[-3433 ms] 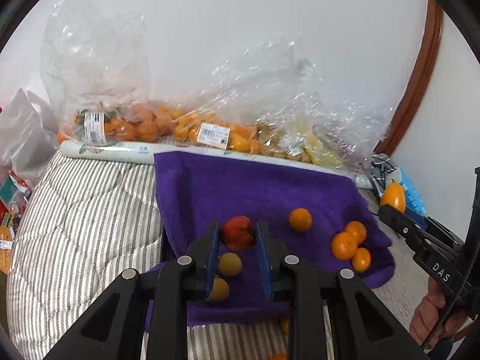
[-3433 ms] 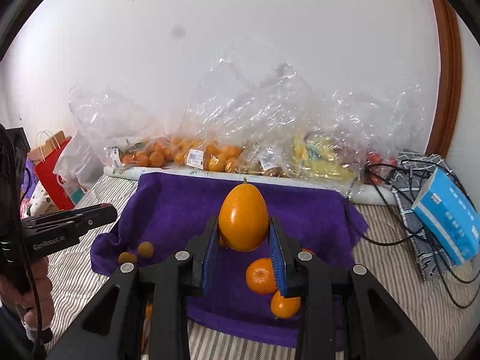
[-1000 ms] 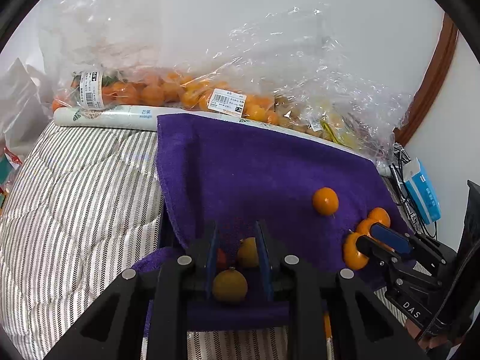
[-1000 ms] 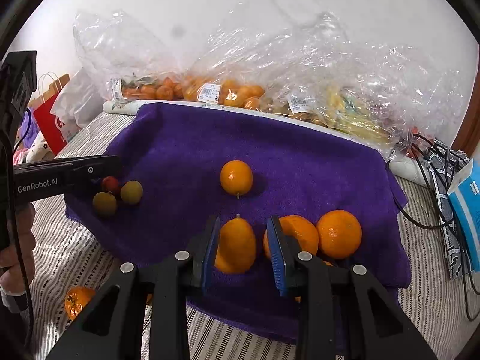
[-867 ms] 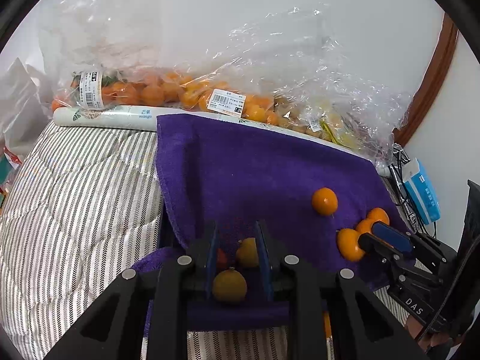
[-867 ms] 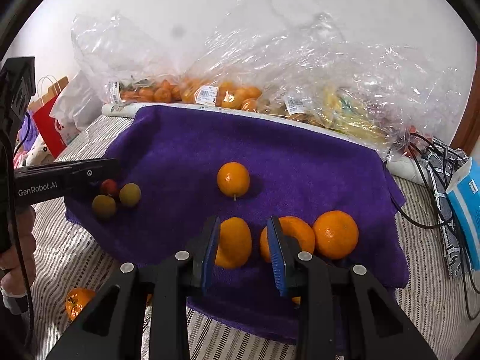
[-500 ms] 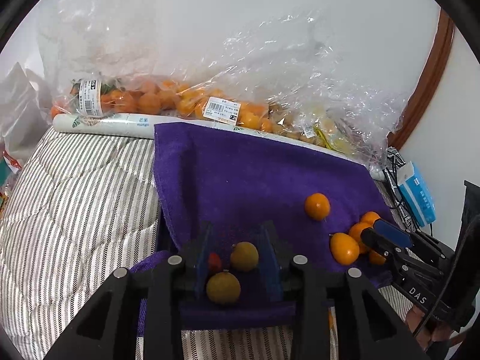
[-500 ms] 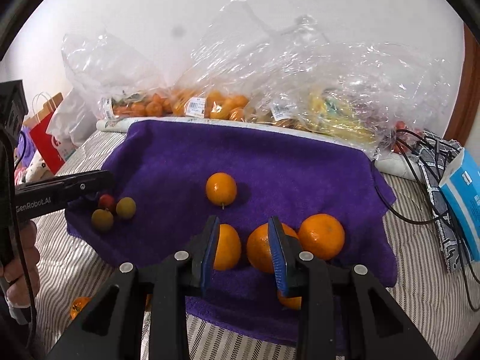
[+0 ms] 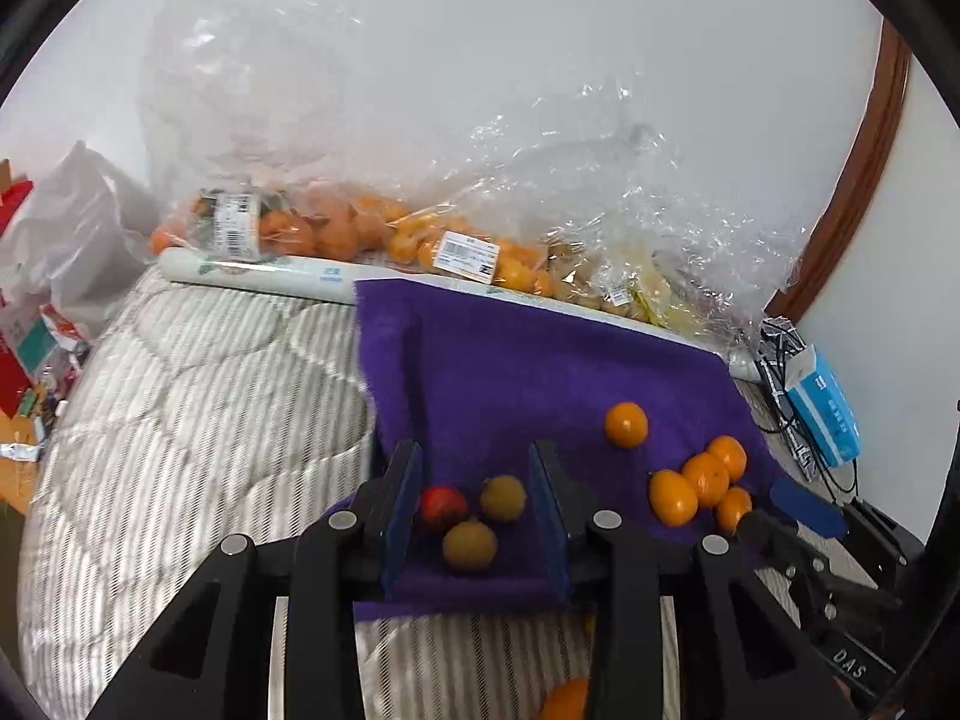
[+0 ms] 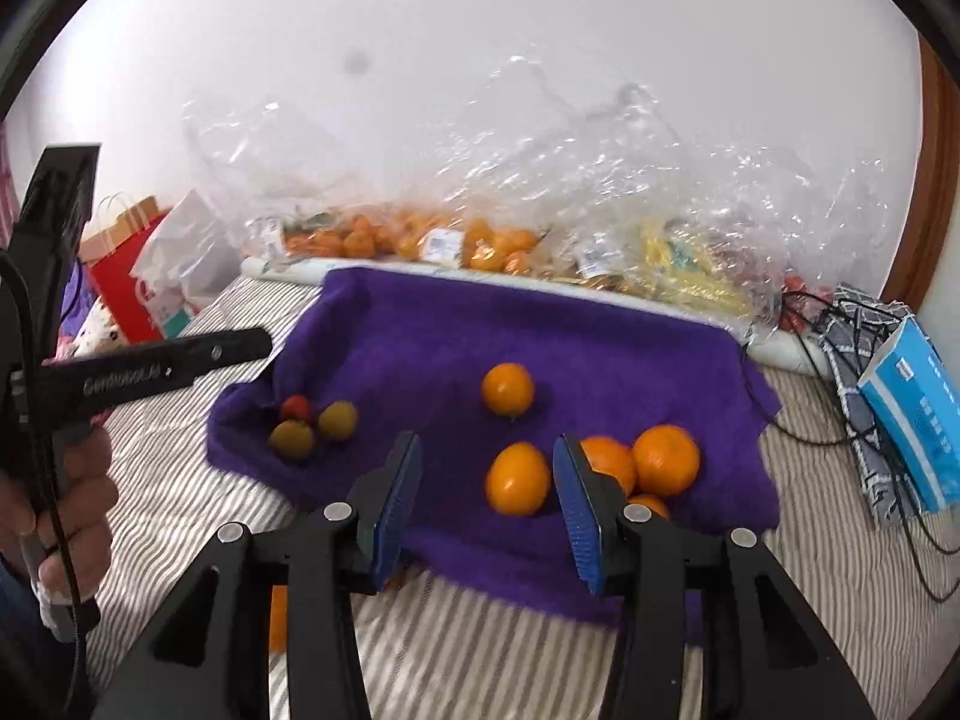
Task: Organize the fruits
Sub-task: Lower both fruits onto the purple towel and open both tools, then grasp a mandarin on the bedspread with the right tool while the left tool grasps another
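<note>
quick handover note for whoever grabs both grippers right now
Left gripper: open, empty, over the small group on the purple towel: red fruit and two yellow-green fruits.
Right gripper: open, empty, oval orange fruit lying between its fingers.
Done: orange cluster grouped at the towel's right.
Left: lone orange mid-towel, and orange fruit off the towel on the striped bedding.

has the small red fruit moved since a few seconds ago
Yes. The red fruit was held up in the left gripper; now it lies on the purple towel beside two yellow-green fruits, released.
</note>
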Motion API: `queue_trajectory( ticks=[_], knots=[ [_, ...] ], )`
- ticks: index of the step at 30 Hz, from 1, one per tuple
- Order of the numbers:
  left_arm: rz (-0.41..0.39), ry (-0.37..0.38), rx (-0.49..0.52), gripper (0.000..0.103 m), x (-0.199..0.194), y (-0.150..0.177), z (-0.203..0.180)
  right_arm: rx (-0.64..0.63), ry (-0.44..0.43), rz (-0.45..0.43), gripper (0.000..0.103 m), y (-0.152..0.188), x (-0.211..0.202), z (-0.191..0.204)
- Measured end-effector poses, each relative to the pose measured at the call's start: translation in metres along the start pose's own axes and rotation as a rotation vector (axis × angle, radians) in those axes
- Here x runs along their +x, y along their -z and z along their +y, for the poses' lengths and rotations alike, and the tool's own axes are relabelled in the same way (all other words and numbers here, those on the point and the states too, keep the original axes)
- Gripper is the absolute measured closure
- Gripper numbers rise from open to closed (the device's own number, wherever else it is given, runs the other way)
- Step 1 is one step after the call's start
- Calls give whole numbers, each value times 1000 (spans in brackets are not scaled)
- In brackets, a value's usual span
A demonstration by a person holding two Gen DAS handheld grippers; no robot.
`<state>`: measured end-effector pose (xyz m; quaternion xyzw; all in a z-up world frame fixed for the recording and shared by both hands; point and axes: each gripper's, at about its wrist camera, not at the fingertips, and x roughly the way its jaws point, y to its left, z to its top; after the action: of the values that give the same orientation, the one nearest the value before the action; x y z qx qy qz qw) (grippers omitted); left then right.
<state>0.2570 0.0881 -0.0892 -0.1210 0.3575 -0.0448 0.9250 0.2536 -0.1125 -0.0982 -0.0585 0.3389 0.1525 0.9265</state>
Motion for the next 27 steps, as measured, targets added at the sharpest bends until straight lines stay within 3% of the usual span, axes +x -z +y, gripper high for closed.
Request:
queue_trajectory(
  ticks=[10, 15, 27],
  knots=[
    [16, -39, 11, 64, -40, 39, 33, -18, -68, 97, 62, 35, 10, 40],
    [29, -16, -9, 64, -39, 54, 44, 1, -93, 156, 64, 43, 26, 47],
    [50, 53, -21, 64, -24, 62, 59, 2, -63, 236, 64, 43, 62, 53]
  ],
)
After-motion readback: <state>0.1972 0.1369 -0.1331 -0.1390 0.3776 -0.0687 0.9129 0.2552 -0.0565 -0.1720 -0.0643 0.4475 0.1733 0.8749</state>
